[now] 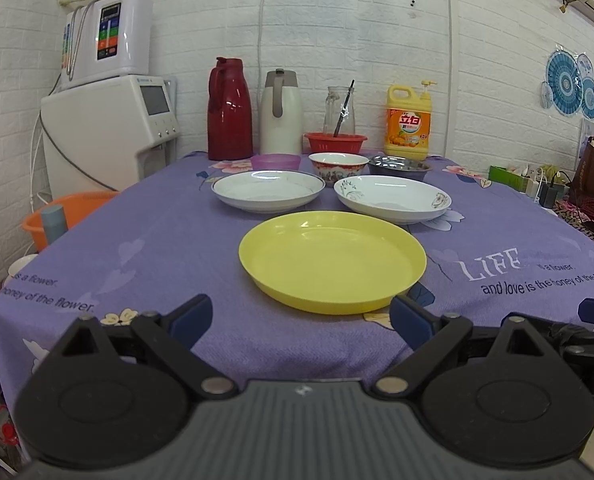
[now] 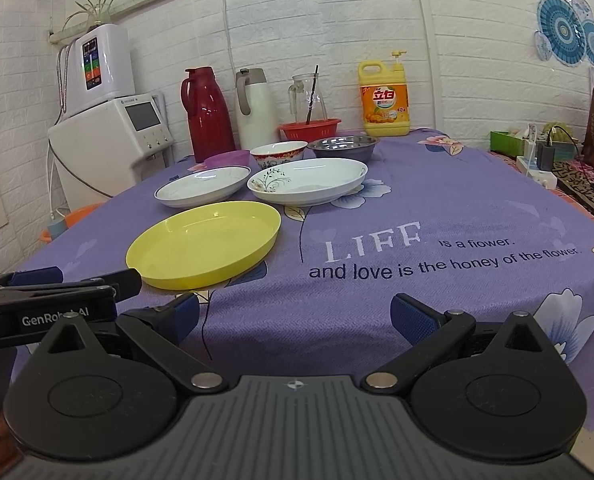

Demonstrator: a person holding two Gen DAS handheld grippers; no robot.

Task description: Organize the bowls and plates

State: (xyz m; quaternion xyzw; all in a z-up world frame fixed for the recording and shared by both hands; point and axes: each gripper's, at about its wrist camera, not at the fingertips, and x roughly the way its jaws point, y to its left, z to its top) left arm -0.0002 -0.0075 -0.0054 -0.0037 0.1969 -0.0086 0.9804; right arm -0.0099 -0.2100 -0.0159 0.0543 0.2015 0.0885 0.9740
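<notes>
A yellow plate [image 1: 332, 261] [image 2: 205, 248] lies nearest on the purple tablecloth. Behind it sit a blue-rimmed white plate [image 1: 267, 191] [image 2: 203, 185] and a white plate with a vine pattern [image 1: 393, 198] [image 2: 308, 181]. Further back stand a purple bowl [image 1: 275, 161] [image 2: 228, 157], a red-patterned bowl [image 1: 338, 165] [image 2: 279, 153] and a steel bowl [image 1: 399, 166] [image 2: 343, 147]. My left gripper [image 1: 301, 318] is open and empty just short of the yellow plate. My right gripper [image 2: 295, 318] is open and empty over the table's front edge, right of the left gripper [image 2: 57, 280].
A red thermos [image 1: 229, 110], white thermos [image 1: 281, 112], glass jug [image 1: 340, 110], red basket [image 1: 335, 142] and yellow detergent bottle [image 1: 409, 122] line the back wall. A water dispenser [image 1: 109, 132] and an orange basin [image 1: 71, 214] stand to the left. Boxes and cables [image 2: 545, 152] lie to the right.
</notes>
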